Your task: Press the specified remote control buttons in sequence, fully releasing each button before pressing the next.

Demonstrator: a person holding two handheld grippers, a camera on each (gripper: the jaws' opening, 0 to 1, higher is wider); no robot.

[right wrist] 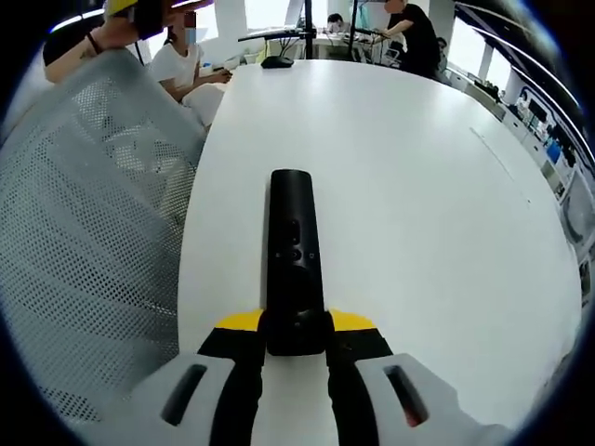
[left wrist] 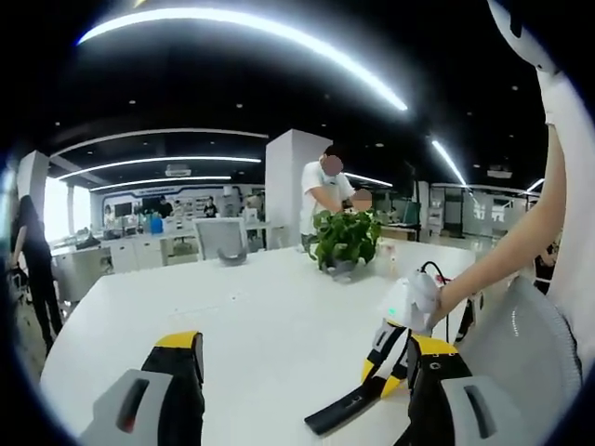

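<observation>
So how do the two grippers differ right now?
The right gripper is shut on the black remote, which sticks out forward between its jaws; the left gripper stands open and holds nothing. The right gripper sits beside a mesh chair, the left faces a potted plant. Both have yellow-edged black jaws over the white table.

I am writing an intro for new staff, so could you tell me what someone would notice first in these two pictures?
In the right gripper view, a slim black remote control lies lengthwise on the white table, its near end clamped between the right gripper's yellow-tipped jaws, with a grey mesh chair back alongside. In the left gripper view, the left gripper stands open over the table, facing a leafy potted plant at the far edge.
</observation>
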